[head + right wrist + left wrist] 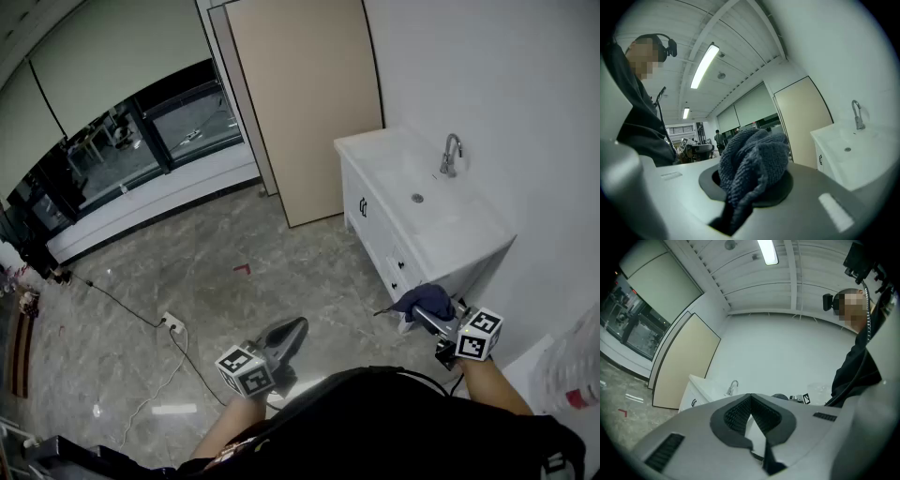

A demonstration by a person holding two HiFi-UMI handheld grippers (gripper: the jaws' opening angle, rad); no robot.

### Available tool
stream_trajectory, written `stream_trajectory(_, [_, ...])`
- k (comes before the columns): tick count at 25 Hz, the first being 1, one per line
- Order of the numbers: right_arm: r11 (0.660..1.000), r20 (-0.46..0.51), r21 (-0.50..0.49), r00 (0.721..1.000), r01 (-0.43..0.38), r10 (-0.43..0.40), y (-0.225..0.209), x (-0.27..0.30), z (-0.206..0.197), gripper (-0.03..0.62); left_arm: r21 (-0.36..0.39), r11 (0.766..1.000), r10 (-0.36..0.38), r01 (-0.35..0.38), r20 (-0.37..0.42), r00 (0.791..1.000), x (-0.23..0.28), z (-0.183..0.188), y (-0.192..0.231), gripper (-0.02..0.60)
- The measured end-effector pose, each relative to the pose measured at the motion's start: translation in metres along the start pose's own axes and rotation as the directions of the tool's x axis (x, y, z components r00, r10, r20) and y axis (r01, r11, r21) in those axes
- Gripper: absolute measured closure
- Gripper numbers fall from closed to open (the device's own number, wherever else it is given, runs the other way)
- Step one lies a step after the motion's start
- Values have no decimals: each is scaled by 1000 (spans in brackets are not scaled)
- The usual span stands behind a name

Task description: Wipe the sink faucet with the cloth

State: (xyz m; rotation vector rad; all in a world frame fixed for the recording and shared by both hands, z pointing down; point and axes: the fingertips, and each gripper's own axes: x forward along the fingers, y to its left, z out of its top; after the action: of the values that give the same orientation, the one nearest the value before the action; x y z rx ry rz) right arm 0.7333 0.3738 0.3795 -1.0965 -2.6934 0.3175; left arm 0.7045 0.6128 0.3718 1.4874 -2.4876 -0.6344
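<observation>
One cloth, right tongs nearly level — clamped

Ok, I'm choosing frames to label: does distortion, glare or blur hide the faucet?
Head view: faucet sharp, walls bowed. Left gripper view: dark fisheye corners, ceiling lamp blown out, faucet tiny. Right gripper view: cloth looms large, faucet clear at edge.

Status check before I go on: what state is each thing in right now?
left gripper, shut, nothing between the jaws.
right gripper, shut on the cloth.
cloth, bunched up in the right gripper's jaws.
faucet, upright at the back of the sink, neither gripper near it.
sink, basin bare, only the drain showing.
cabinet doors, closed.
</observation>
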Motion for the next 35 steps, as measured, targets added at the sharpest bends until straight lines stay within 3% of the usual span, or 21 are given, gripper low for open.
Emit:
stream_trajectory(12, [1000,-7,-3,1000,15,-15,0,-2,1,534,0,1000,-29,29,-3,1000,7,2,-1,581])
stream_trajectory(22, [999,-25,41,999,-20,21,1,10,-1,531,-22,999,-42,42,-7,999,10,-1,11,581])
stream_trajectory(35, [1000,-20,27,1000,-2,3,23,110,9,530,-4,1000,-25,25,-2,1000,-59,43,87,581])
